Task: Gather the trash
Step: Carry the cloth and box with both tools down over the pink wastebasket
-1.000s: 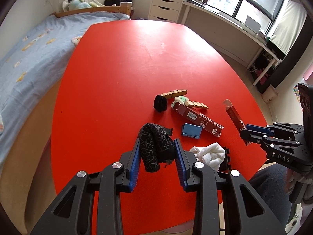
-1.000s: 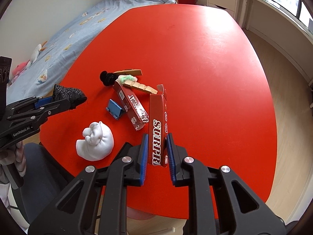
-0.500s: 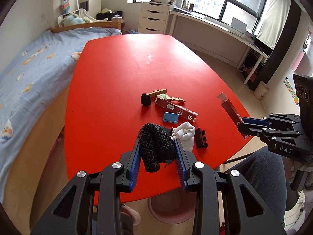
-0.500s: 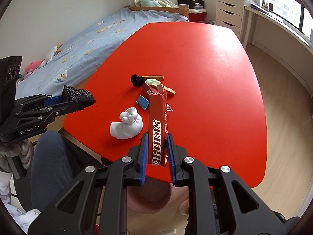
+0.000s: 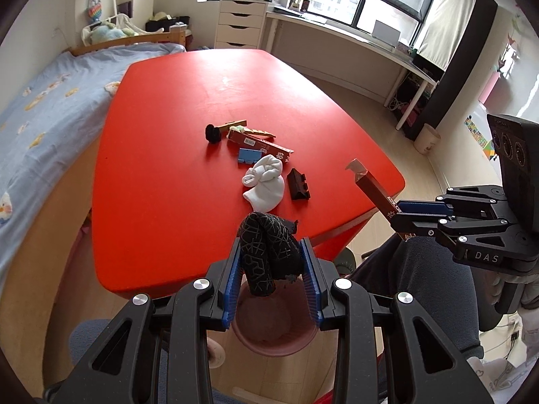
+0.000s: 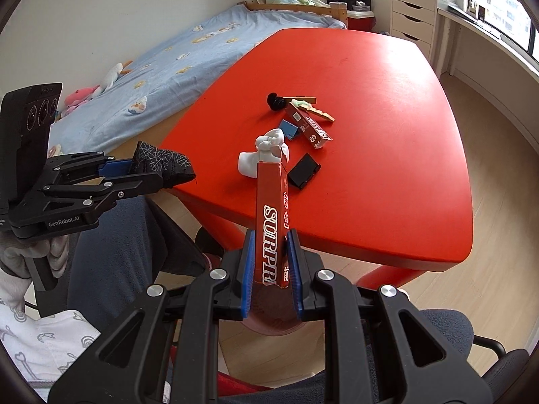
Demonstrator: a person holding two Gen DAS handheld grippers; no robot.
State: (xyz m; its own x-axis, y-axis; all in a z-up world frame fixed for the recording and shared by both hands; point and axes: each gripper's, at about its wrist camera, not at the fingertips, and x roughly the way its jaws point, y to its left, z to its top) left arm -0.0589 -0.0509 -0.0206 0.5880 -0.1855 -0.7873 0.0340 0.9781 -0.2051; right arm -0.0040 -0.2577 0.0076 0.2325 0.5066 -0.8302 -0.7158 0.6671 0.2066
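My left gripper (image 5: 271, 252) is shut on a black patterned sock (image 5: 267, 249) and holds it off the table's near edge, above a pink bin (image 5: 269, 330) on the floor. It also shows in the right wrist view (image 6: 158, 168). My right gripper (image 6: 271, 239) is shut on a long red carton (image 6: 271, 215) printed "SURPRI", held upright past the table edge; the bin (image 6: 269, 316) shows under it. The carton also shows in the left wrist view (image 5: 374, 188). On the red table (image 5: 168, 155) lie a white sock ball (image 5: 264, 181), another red carton (image 5: 259, 141), a blue holder (image 5: 248, 155) and a black holder (image 5: 298, 185).
A small black object (image 5: 213, 132) and wooden pieces (image 5: 251, 129) lie behind the red carton. A bed (image 5: 40, 101) stands left of the table. A desk and drawers (image 5: 241, 23) line the window wall. The person's legs (image 5: 421, 269) are under the right gripper.
Both grippers have pulled back from over the table to beyond its near edge, carrying the sock and the carton. The pink bin has come into view below them.
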